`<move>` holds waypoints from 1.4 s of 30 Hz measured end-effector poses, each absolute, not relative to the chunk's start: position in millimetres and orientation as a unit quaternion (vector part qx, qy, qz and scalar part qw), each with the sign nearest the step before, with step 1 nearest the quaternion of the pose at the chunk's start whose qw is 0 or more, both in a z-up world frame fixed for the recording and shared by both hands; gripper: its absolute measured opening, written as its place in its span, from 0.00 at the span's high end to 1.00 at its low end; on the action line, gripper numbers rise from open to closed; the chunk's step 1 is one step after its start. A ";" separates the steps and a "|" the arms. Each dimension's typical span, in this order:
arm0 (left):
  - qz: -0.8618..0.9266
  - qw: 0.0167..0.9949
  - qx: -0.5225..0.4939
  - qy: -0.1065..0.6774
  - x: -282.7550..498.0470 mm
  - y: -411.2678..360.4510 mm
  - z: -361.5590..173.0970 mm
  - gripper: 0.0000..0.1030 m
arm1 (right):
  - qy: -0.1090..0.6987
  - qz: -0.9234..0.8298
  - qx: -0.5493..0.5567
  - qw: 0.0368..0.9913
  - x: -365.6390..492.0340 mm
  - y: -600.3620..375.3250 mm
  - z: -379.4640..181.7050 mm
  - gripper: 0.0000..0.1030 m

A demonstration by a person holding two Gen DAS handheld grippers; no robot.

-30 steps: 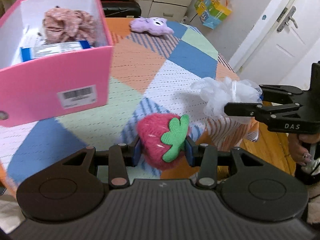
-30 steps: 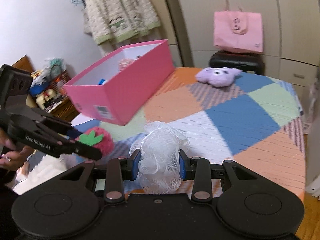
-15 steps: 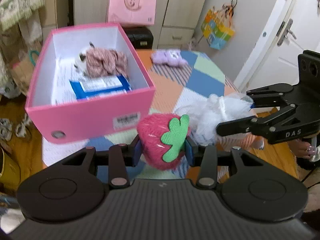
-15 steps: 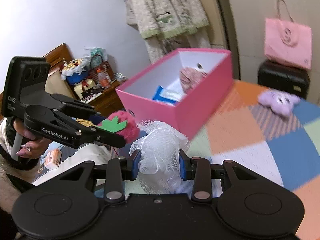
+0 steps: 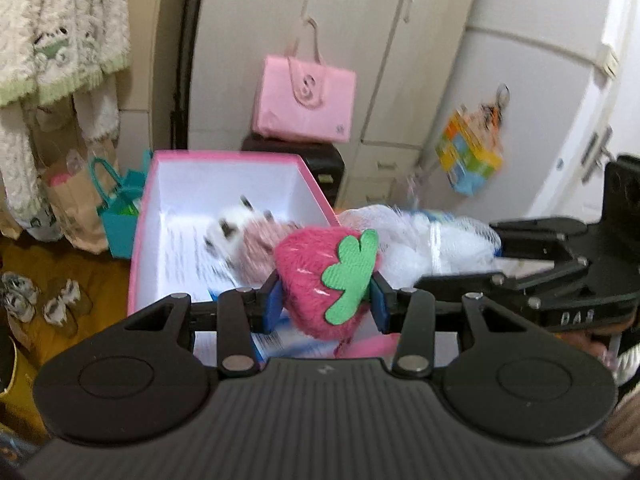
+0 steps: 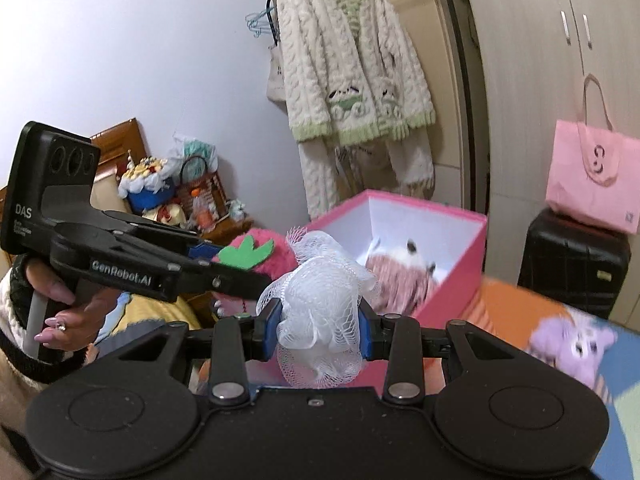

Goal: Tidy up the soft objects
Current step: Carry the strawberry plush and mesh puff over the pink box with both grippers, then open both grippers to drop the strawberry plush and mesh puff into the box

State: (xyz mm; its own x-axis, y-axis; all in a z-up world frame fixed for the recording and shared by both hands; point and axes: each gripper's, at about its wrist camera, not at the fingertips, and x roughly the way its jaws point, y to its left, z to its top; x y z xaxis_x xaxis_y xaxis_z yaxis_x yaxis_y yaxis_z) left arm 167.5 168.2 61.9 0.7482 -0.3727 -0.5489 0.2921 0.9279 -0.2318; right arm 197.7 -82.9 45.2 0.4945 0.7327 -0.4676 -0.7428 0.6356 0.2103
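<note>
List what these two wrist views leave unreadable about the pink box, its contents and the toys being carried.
- Pink box: near wall hidden behind the left claw in the left wrist view.
- Box contents: motion-blurred in both views; only pinkish fabric with white and dark patches shows.
- Strawberry plush: in the right wrist view, mostly covered by the left claw's arm and the mesh sponge.
- Purple plush: blurred in the right wrist view.
</note>
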 end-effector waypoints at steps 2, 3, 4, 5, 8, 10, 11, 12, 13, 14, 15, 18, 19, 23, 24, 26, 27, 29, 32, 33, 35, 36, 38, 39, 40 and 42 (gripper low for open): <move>-0.161 0.939 -0.062 0.298 183.2 173.0 63.0 0.59 | 0.259 0.422 -0.007 0.869 212.5 -76.3 45.1 0.59; -0.158 0.941 -0.059 0.295 190.0 174.1 62.8 0.59 | 0.259 0.421 -0.005 0.869 219.8 -72.9 44.7 0.59; -0.153 0.942 -0.057 0.294 196.1 175.4 61.5 0.59 | 0.258 0.420 -0.003 0.870 227.2 -69.8 43.5 0.59; -0.142 0.943 -0.057 0.295 203.3 176.7 58.9 0.59 | 0.260 0.417 0.002 0.871 235.5 -65.6 42.1 0.59; -0.117 0.948 -0.039 0.294 216.5 179.1 50.6 0.58 | 0.270 0.410 0.002 0.871 255.6 -53.9 36.0 0.59; -0.099 0.949 -0.027 0.298 226.8 182.4 43.7 0.58 | 0.279 0.408 -0.001 0.869 268.6 -44.2 31.4 0.59; -0.095 0.948 -0.025 0.304 232.3 184.4 39.6 0.58 | 0.285 0.408 0.000 0.867 275.3 -39.8 29.2 0.59; -0.095 0.945 -0.025 0.312 237.5 187.2 36.9 0.58 | 0.290 0.407 0.001 0.866 281.4 -36.0 27.0 0.59; -0.095 0.942 -0.028 0.321 244.5 191.2 33.5 0.58 | 0.296 0.407 0.002 0.864 287.0 -32.5 24.4 0.59; -0.091 0.940 -0.027 0.327 249.3 194.6 30.7 0.58 | 0.304 0.407 0.004 0.861 293.7 -28.4 21.8 0.59; -0.084 0.940 -0.021 0.331 252.6 196.5 28.1 0.58 | 0.312 0.408 0.006 0.858 298.9 -25.6 18.8 0.58; -0.078 0.934 -0.004 0.350 264.8 201.2 19.8 0.58 | 0.323 0.405 -0.012 0.855 313.9 -13.2 13.6 0.58; -0.090 0.930 -0.003 0.357 267.7 203.6 18.2 0.57 | 0.325 0.399 -0.020 0.857 320.3 -10.1 12.5 0.58; -0.096 0.928 0.010 0.360 272.4 204.5 13.4 0.57 | 0.360 0.400 -0.012 0.843 350.6 -0.8 3.5 0.58; -0.098 0.927 0.017 0.361 272.9 202.8 11.6 0.57 | 0.368 0.403 -0.002 0.838 355.6 0.6 0.7 0.58; -0.099 0.923 0.020 0.372 276.3 200.0 6.7 0.57 | 0.380 0.410 0.020 0.829 362.2 1.9 -4.9 0.57; -0.099 0.921 0.023 0.376 277.2 198.3 4.5 0.56 | 0.384 0.414 0.027 0.825 364.3 3.4 -6.8 0.56; -0.095 0.919 0.030 0.382 278.6 195.3 1.7 0.56 | 0.383 0.418 0.032 0.823 366.6 7.5 -8.2 0.56; -0.094 0.915 0.036 0.391 280.1 190.8 0.9 0.51 | 0.381 0.426 0.037 0.820 367.8 11.4 -9.1 0.51; -0.093 0.915 0.035 0.392 279.6 190.1 1.4 0.49 | 0.381 0.427 0.039 0.819 368.1 12.4 -9.3 0.46; -0.087 0.916 0.034 0.391 278.3 188.3 3.7 0.40 | 0.378 0.429 0.043 0.819 367.8 13.7 -8.4 0.40; -0.085 0.917 0.035 0.388 276.2 187.6 5.5 0.40 | 0.375 0.431 0.043 0.820 366.6 13.5 -7.3 0.40; -0.088 0.920 0.033 0.380 269.7 187.7 9.7 0.40 | 0.368 0.437 0.040 0.820 361.7 9.0 -3.4 0.39; -0.092 0.921 0.031 0.376 265.6 188.1 12.0 0.40 | 0.364 0.436 0.043 0.822 358.8 5.1 -0.8 0.39; -0.094 0.923 0.028 0.373 260.6 188.8 14.3 0.40 | 0.359 0.438 0.046 0.823 354.7 -0.3 2.1 0.39; -0.096 0.924 0.026 0.368 252.1 190.3 18.1 0.40 | 0.352 0.442 0.047 0.824 346.8 -10.4 8.2 0.39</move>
